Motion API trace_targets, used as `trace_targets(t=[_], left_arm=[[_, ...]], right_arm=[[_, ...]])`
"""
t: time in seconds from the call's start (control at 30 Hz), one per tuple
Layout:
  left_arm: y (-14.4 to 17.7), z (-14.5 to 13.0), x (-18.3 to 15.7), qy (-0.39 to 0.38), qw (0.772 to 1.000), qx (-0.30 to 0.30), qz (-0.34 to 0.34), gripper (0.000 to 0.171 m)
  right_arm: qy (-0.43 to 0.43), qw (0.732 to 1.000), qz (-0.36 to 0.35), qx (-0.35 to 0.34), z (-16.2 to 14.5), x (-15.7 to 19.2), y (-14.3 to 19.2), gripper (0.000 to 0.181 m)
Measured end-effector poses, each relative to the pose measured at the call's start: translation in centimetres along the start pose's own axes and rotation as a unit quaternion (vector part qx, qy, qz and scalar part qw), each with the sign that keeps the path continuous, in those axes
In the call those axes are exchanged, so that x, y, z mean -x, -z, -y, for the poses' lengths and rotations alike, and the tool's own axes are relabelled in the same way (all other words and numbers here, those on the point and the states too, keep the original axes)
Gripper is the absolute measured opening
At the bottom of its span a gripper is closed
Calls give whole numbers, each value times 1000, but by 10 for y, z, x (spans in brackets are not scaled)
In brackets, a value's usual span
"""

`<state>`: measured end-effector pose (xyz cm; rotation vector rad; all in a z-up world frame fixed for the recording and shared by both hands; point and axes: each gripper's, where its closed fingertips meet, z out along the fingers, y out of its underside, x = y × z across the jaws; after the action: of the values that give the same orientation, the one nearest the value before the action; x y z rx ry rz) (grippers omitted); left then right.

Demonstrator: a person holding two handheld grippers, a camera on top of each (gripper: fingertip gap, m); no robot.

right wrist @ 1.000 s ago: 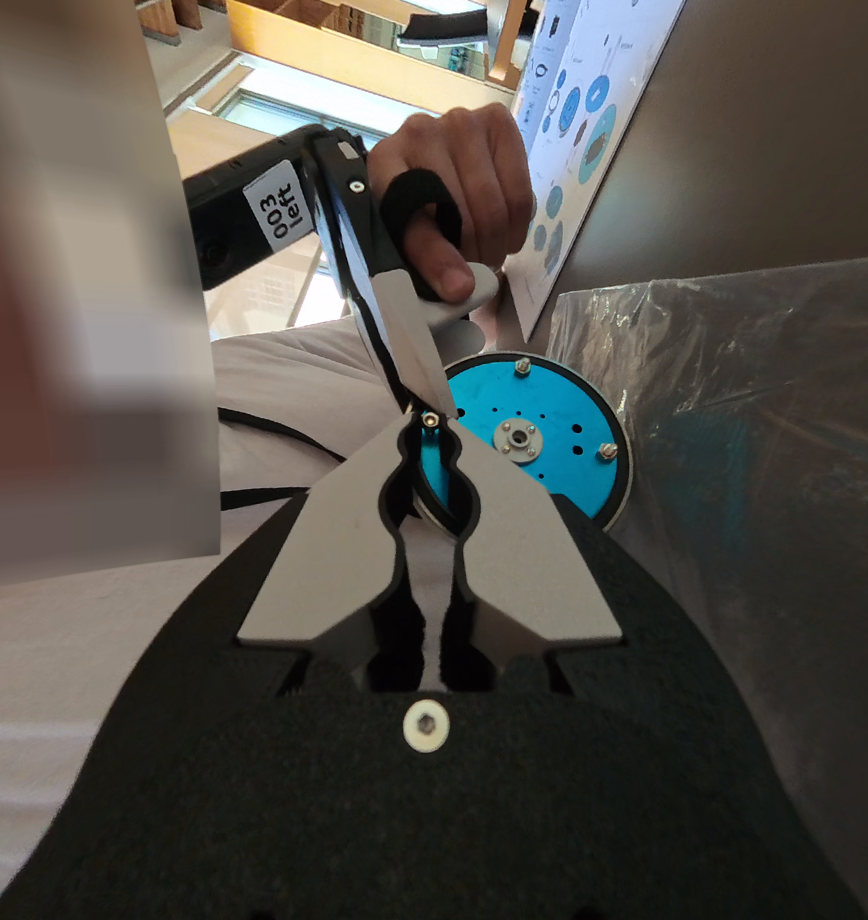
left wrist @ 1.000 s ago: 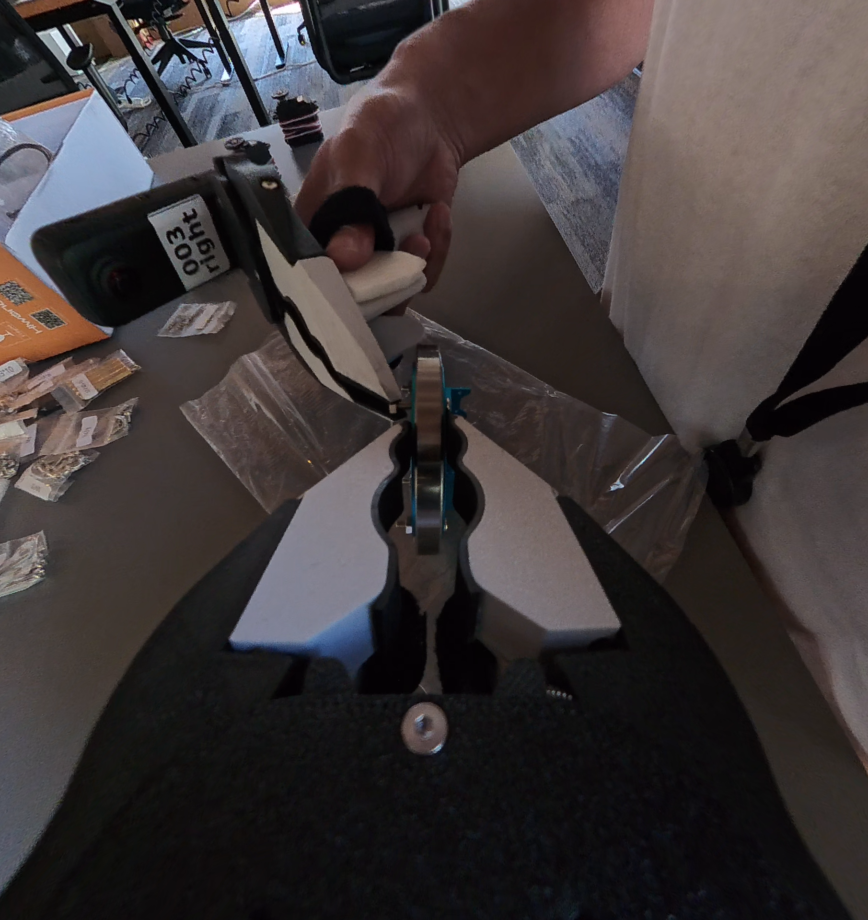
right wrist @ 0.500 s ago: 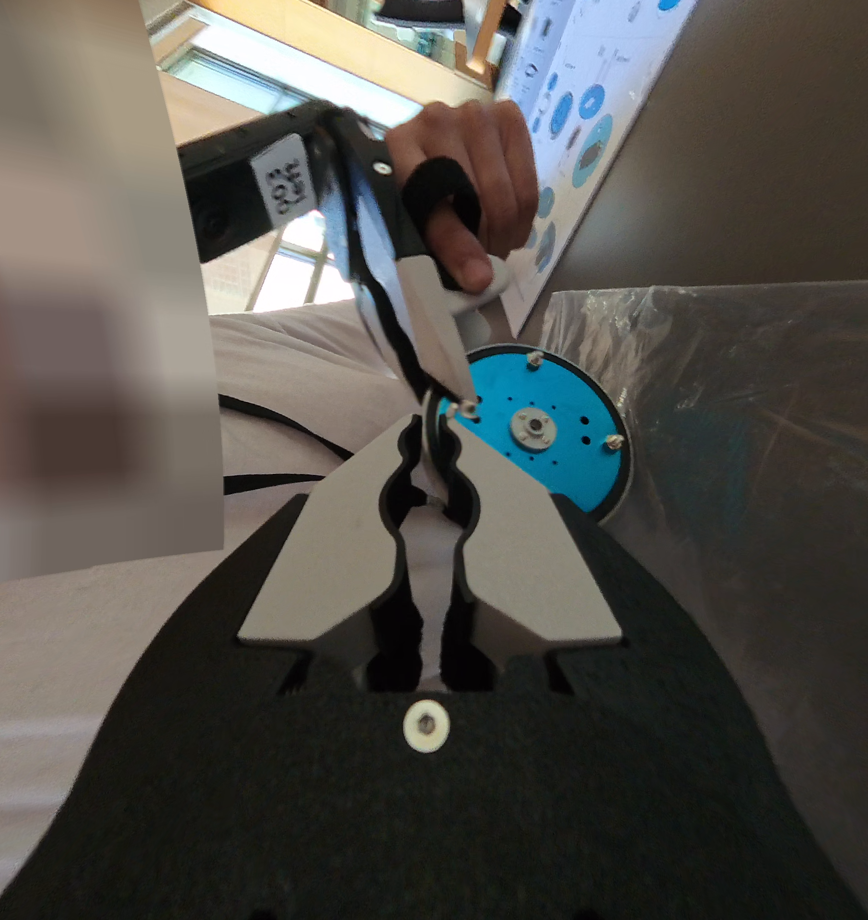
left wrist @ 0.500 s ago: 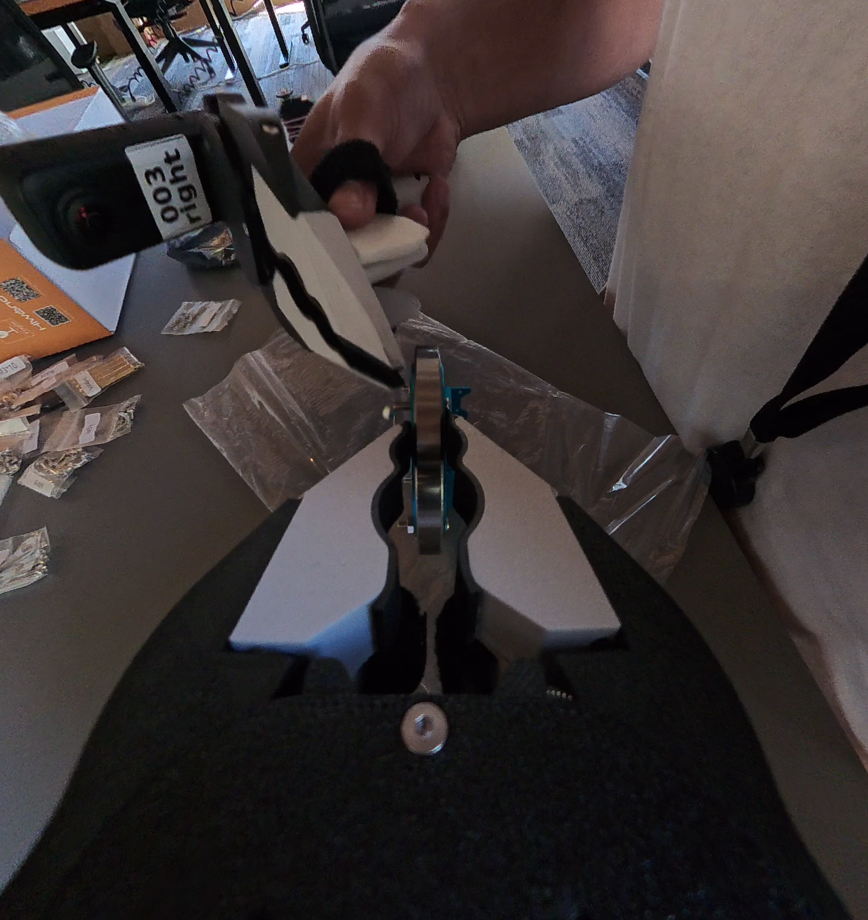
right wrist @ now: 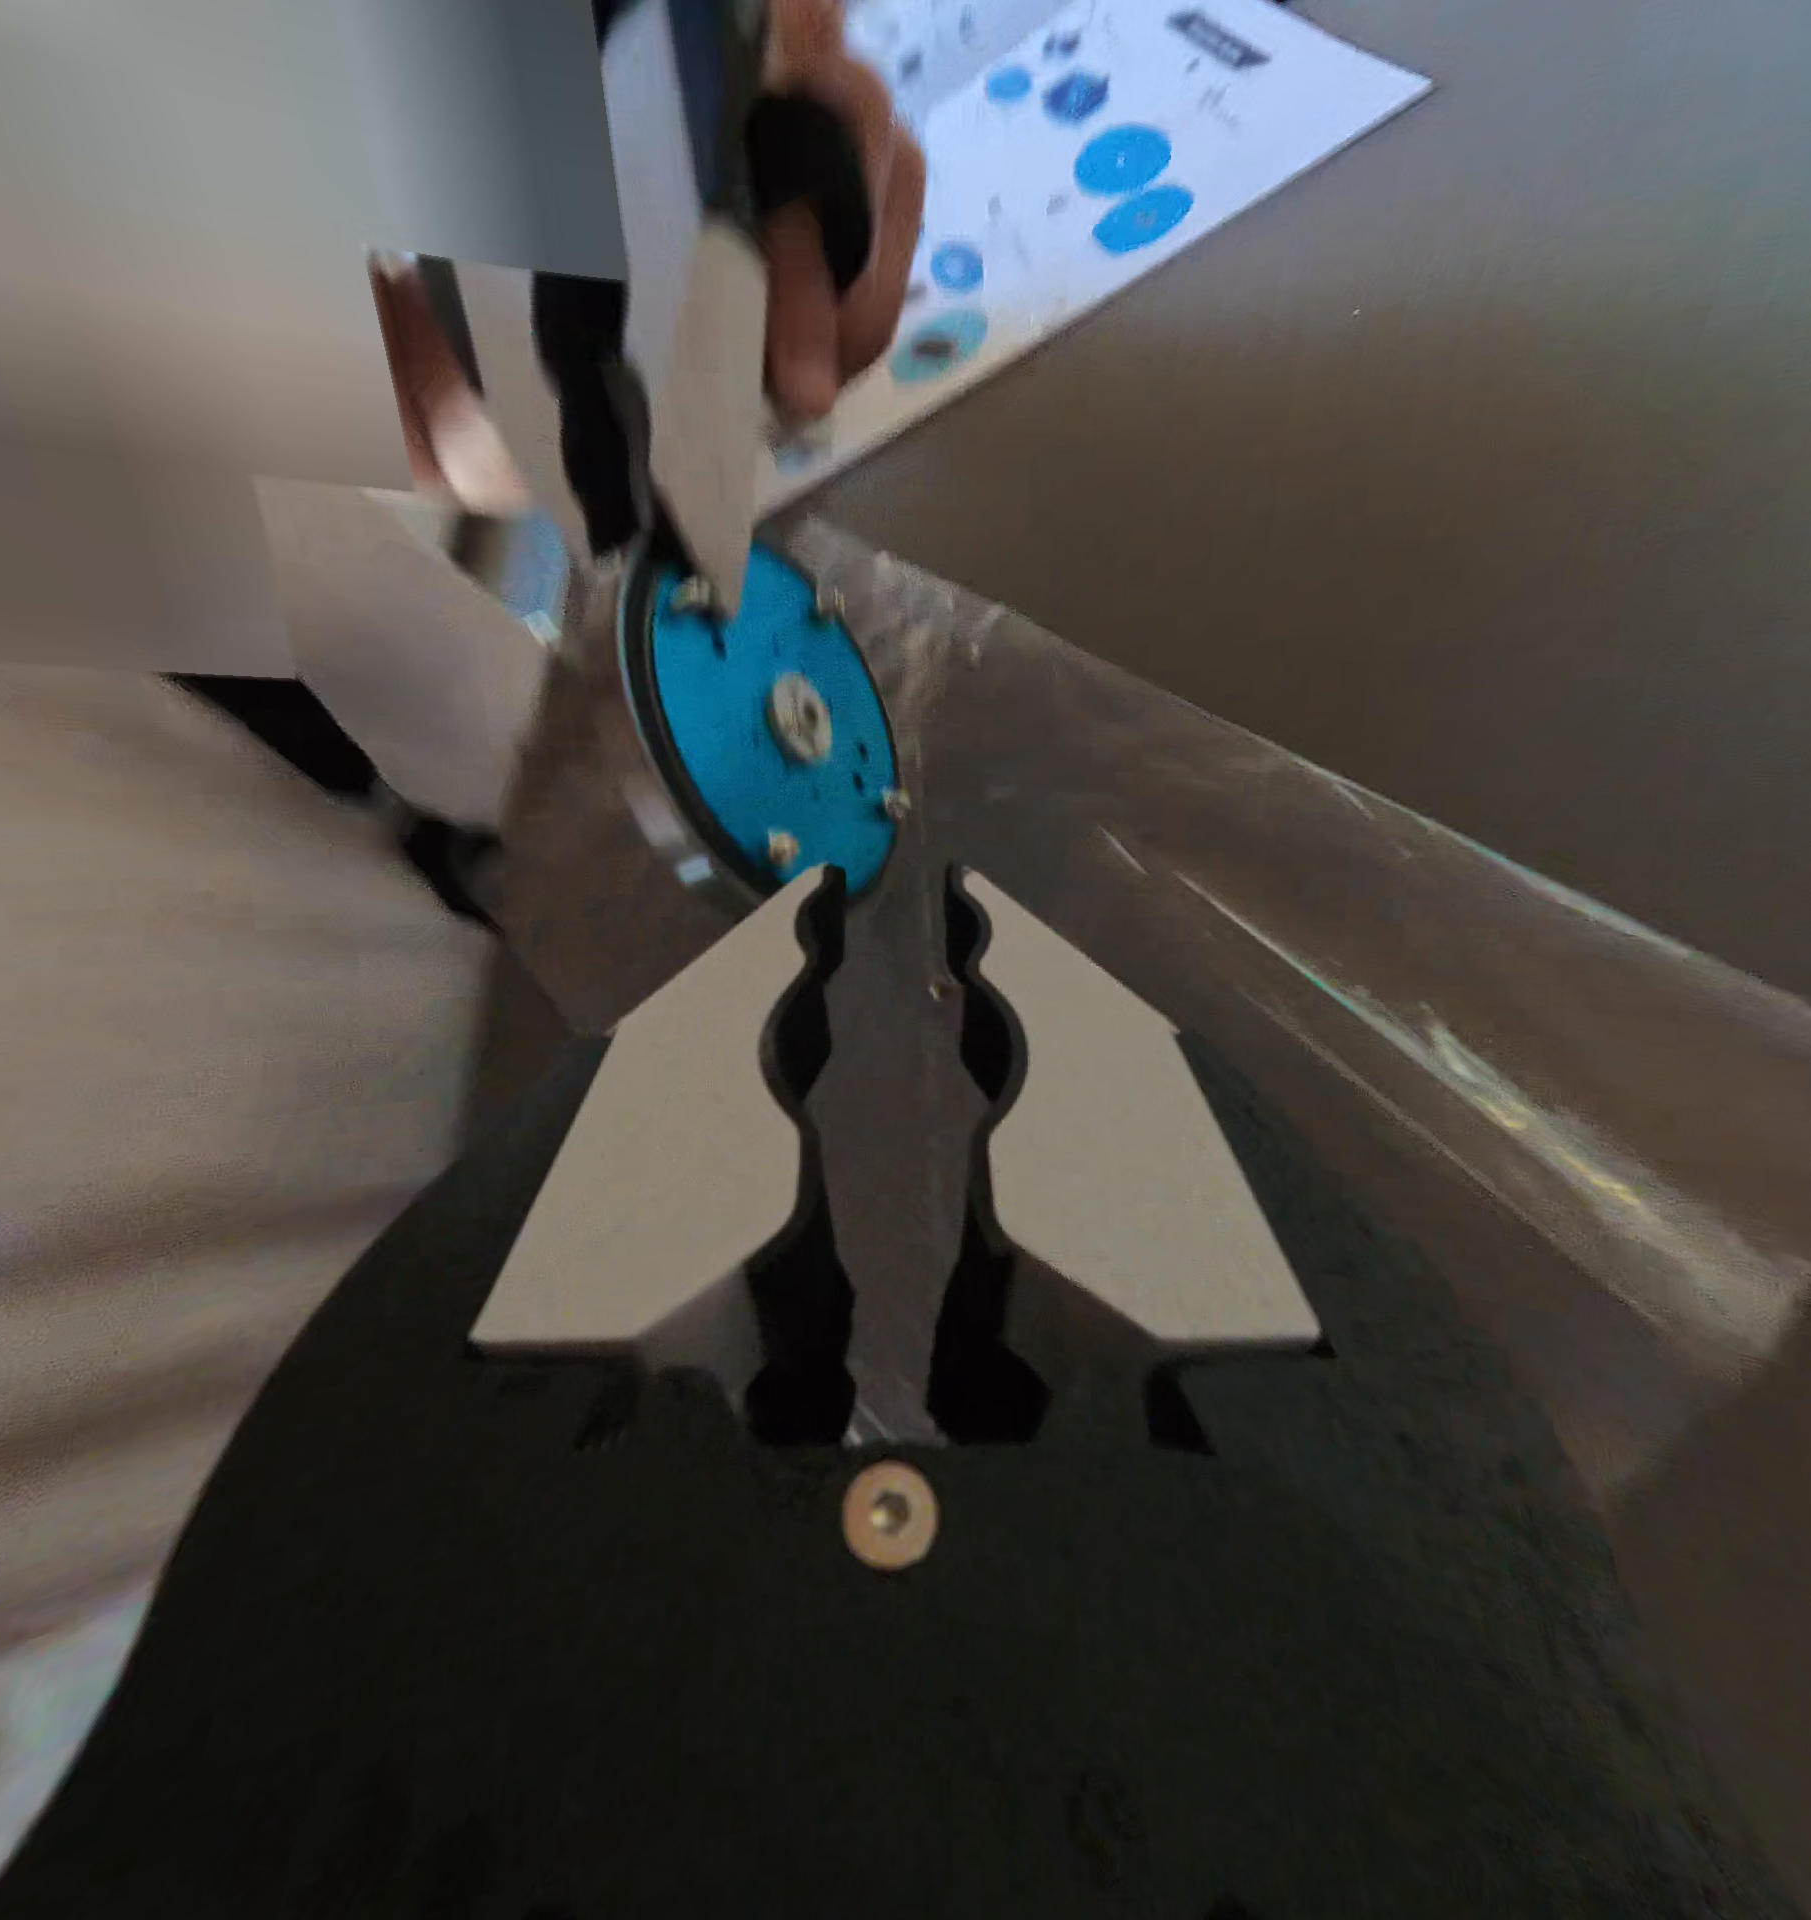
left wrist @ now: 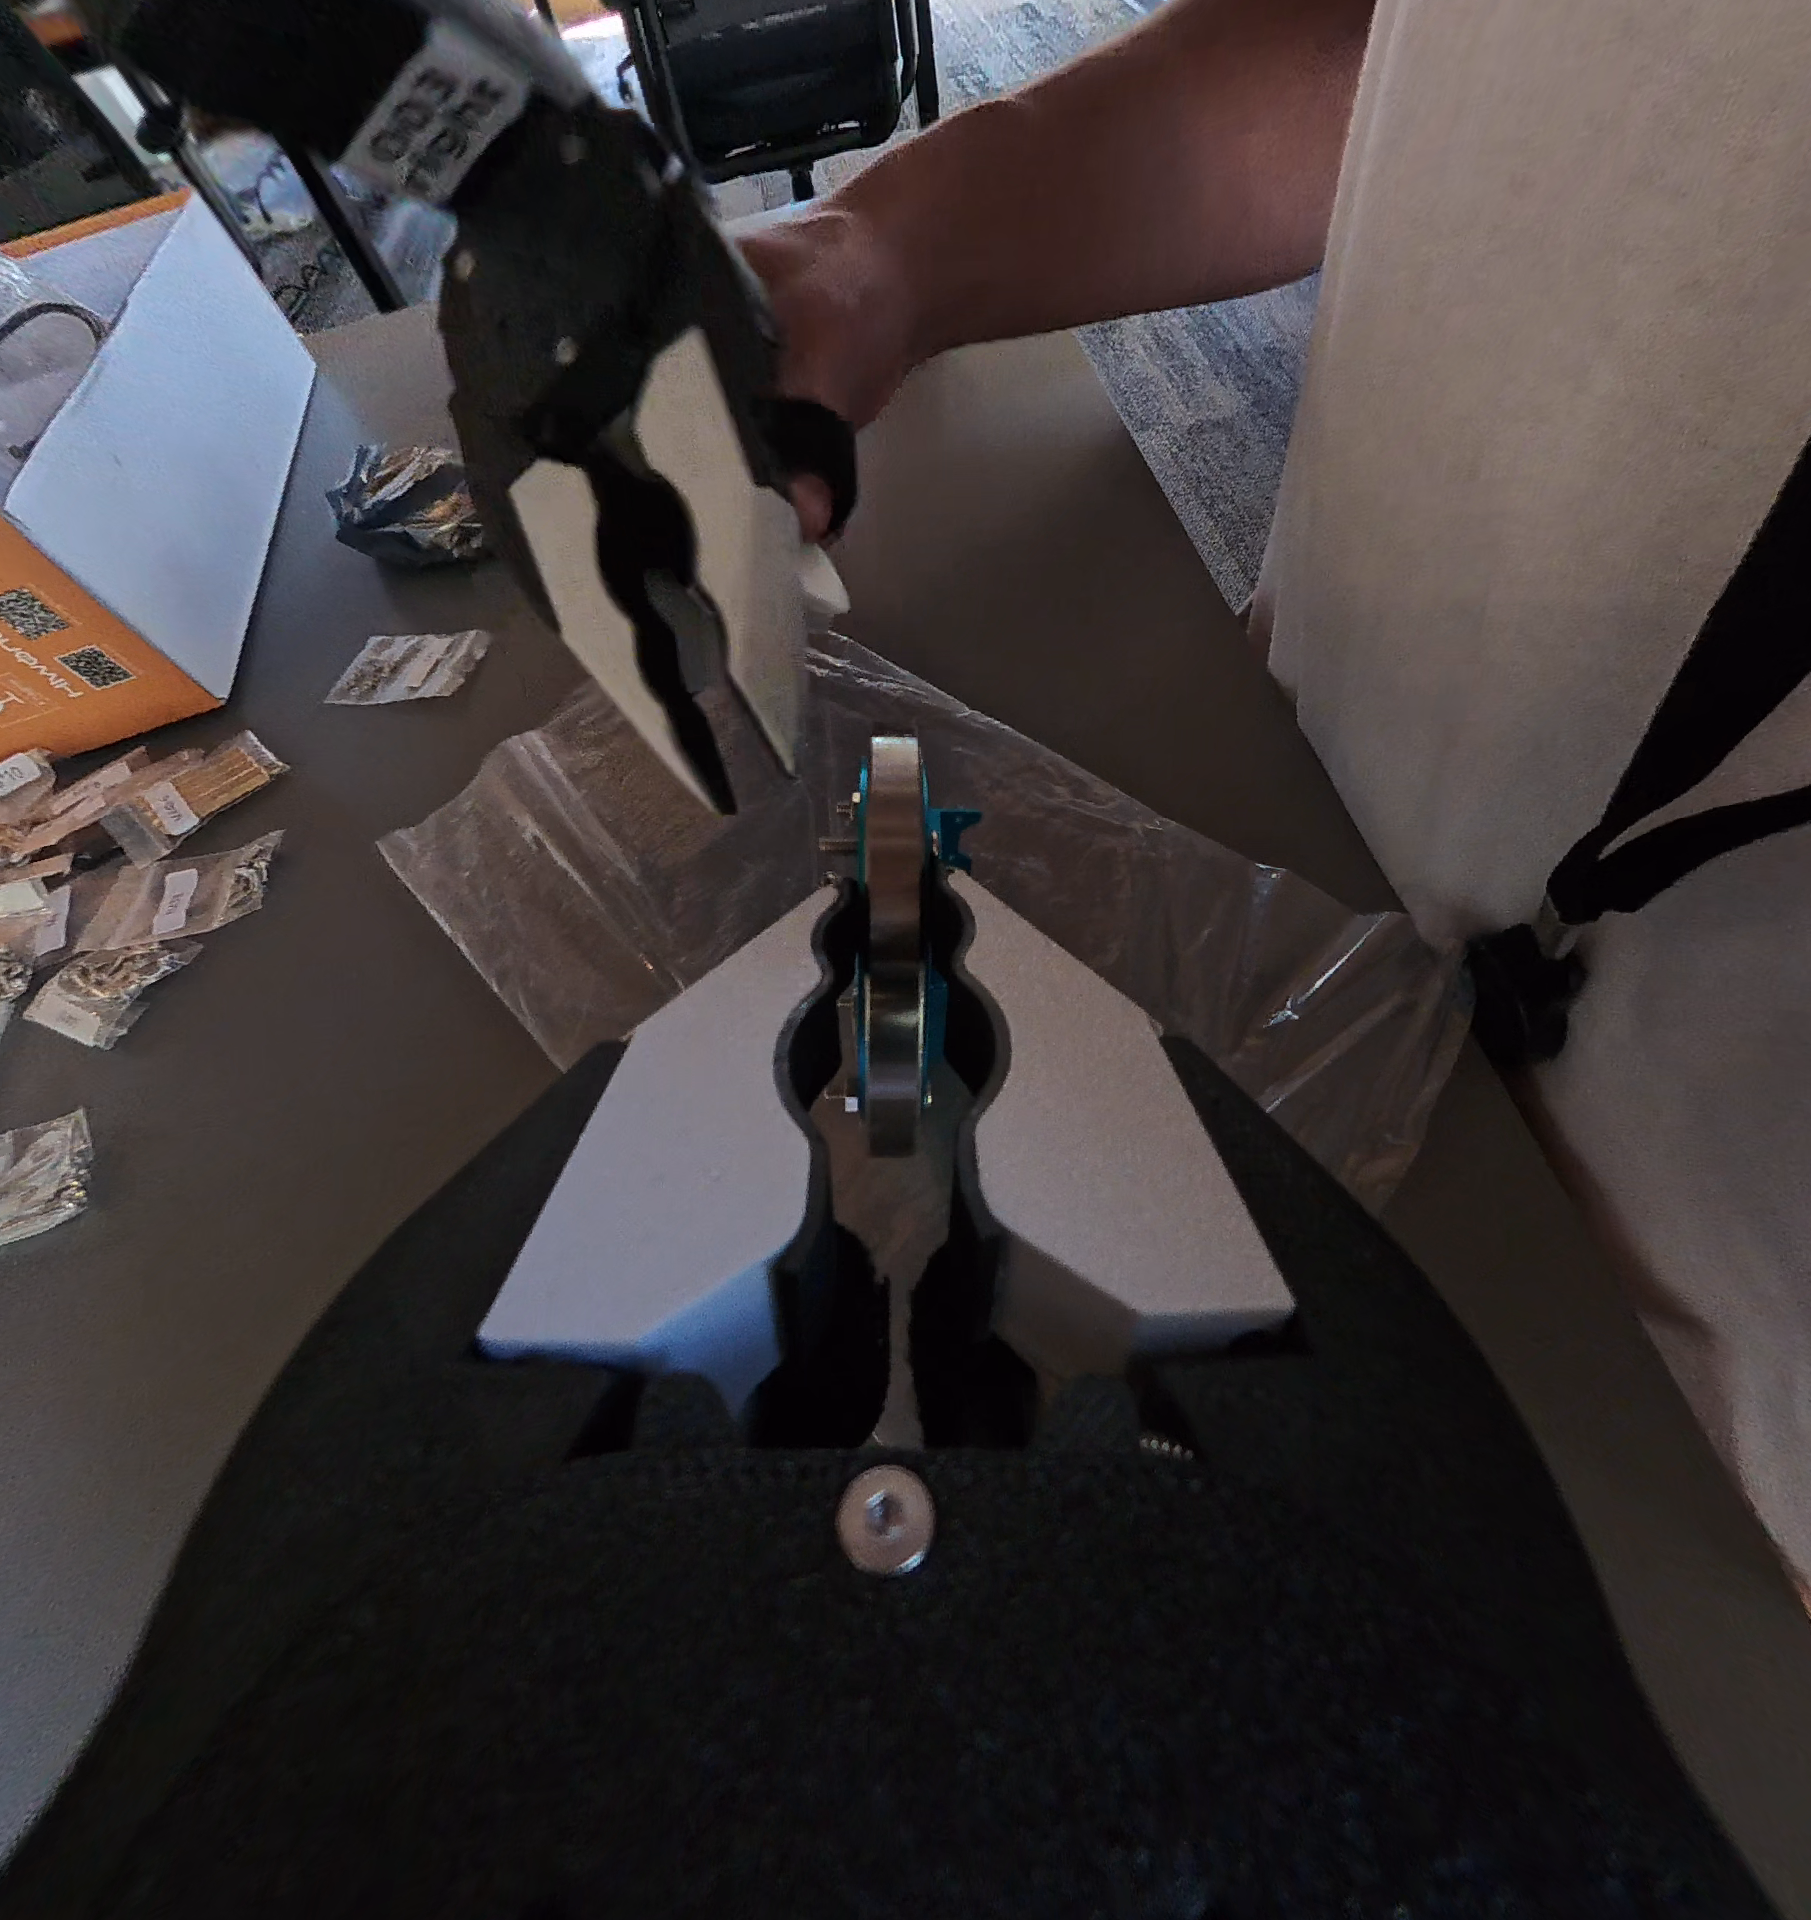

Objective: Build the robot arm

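Counter (left wrist: 257, 1039): dark grey, it carries all the loose things.
Plastic bag (left wrist: 568, 883): clear and flat on the counter, under both tools.
Box (left wrist: 70, 623): orange and white, at the far left of the counter.
Printed sheet (right wrist: 1140, 177): white with blue round pictures, lying on the counter behind the disc.
Left tool (left wrist: 888, 894): closed on the round disc (left wrist: 893, 935), which stands on its edge between the two fingers, above the plastic bag.
Right tool (right wrist: 893, 883): narrow gap between the fingers, nothing inside; its tips are just beside the lower edge of the disc's blue face.
Small bags (left wrist: 153, 894): several with metal parts, on the left, well apart from the disc.
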<state>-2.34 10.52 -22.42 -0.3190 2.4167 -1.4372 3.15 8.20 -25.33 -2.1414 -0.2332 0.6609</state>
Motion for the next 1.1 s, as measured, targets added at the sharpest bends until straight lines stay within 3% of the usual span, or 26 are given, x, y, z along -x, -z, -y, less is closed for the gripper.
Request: trace_targets(t=[0.07, 0.13, 0.27, 0.73, 0.87, 0.93, 1.03, 1.1], left_arm=[[0, 0, -2, -7, 1000, 1, -4, 12], [-1, 0, -4, -10, 1000, 2, -5, 13], [0, 0, -3, -8, 1000, 3, -2, 13], [-1, 1, -3, -2, 1000, 0, -7, 13], [-1, 1, -3, -3, 1000, 1, -5, 13], [-1, 1, -3, -3, 1000, 0, -5, 13], [-2, 1, -2, -3, 1000, -1, -4, 12], [-1, 1, -2, -3, 1000, -1, -3, 12]], right_arm=[[94, 994, -50, 33, -15, -1, -1, 18], [131, 986, -76, 67, -29, -2, -6, 18], [137, 979, -99, 115, -43, -11, -15, 16], [168, 971, -127, 111, -39, -14, -22, 6], [73, 994, -74, 27, -15, -7, -16, 6], [0, 999, -6, -37, 9, 5, -13, 5], [-144, 975, 143, -89, 36, 28, -14, 6], [-198, 956, 193, -97, 46, 31, -16, 6]])
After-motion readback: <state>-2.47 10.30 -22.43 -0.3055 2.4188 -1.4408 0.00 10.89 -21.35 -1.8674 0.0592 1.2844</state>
